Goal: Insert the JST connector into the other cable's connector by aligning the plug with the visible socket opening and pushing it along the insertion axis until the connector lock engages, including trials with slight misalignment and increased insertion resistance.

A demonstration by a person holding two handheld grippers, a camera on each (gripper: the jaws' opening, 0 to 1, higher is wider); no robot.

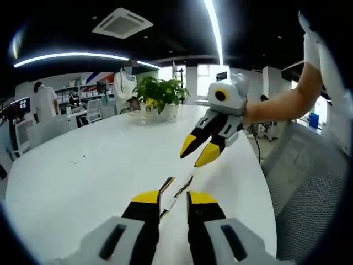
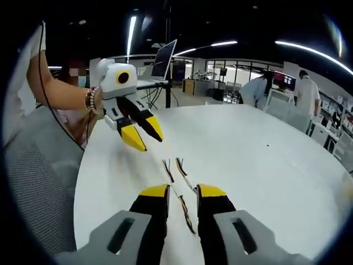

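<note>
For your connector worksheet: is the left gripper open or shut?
Open: the left gripper shows a clear gap between its jaws, the cables lying on the white table beyond.

White oval table (image 1: 83,182); two short cables (image 2: 179,185), potted plant (image 1: 160,99) on top

1. We count two grippers: the left gripper (image 1: 172,199) at the near edge of its own view, and the right gripper (image 1: 199,150) hanging above the table, to the right.
2. We count two cables (image 2: 177,182) lying side by side on the one white table (image 2: 248,149), just ahead of the jaws.
3. One potted plant (image 1: 159,95) stands at the table's far side.
4. One open laptop (image 2: 164,59) sits far off on another desk.
5. We see three people standing in the far office in the left gripper view.
</note>
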